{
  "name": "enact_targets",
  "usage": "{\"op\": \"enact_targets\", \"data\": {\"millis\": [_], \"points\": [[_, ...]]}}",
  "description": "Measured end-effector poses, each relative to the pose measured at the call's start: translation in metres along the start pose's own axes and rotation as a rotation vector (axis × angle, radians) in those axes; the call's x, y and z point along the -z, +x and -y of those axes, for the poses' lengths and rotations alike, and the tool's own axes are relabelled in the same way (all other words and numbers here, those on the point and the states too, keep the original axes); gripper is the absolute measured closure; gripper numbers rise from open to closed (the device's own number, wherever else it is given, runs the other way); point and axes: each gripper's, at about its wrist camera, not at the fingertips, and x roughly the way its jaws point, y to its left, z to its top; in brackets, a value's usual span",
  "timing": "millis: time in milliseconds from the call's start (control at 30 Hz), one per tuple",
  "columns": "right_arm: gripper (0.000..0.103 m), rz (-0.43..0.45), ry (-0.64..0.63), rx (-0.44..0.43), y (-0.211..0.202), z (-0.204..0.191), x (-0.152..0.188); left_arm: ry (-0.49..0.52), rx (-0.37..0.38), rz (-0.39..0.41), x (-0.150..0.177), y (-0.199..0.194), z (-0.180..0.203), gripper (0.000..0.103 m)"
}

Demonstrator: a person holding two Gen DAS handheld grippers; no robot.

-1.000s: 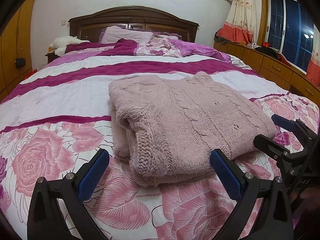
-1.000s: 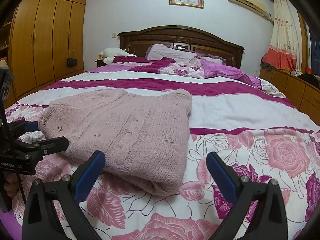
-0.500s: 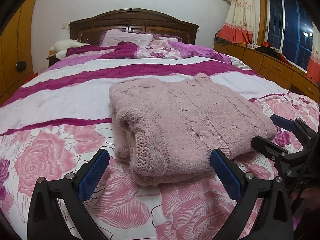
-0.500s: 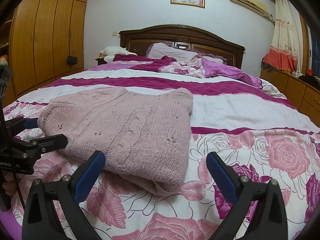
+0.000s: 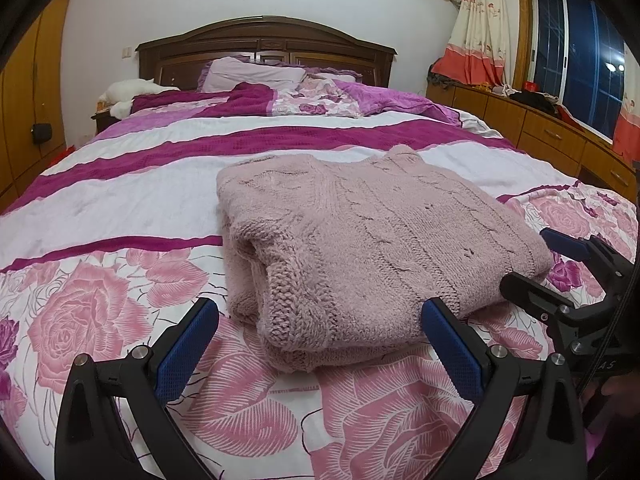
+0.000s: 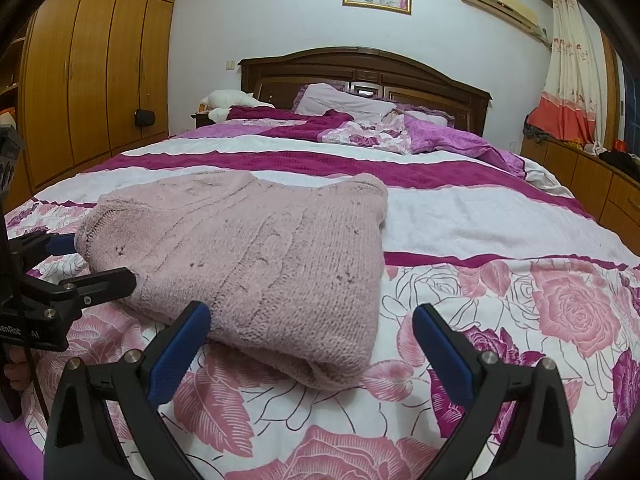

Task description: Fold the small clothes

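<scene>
Lying folded on the bedspread (image 5: 100, 200), the sweater (image 5: 360, 240) fronts both spread-fingered hand-held grippers.

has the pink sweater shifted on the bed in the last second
No. The folded pink sweater lies on the same spot of the bedspread, its near edge over the same rose print and its far edge at the same magenta stripe; only the cameras drift.

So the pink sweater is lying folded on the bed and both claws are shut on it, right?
Not quite. The pink sweater does lie folded on the bed, but both claws are open and hold nothing: the left claw in the left wrist view, the right claw in the right wrist view.
</scene>
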Motion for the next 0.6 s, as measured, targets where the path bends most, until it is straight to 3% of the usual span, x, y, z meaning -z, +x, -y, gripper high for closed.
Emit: {"op": "enact_targets", "data": {"millis": [600], "points": [[0.000,-0.008,-0.004,-0.004,0.0043,0.0070,0.0025,0.000,0.000,0.001,-0.0004,-0.0003,-0.0006,0.019]]}}
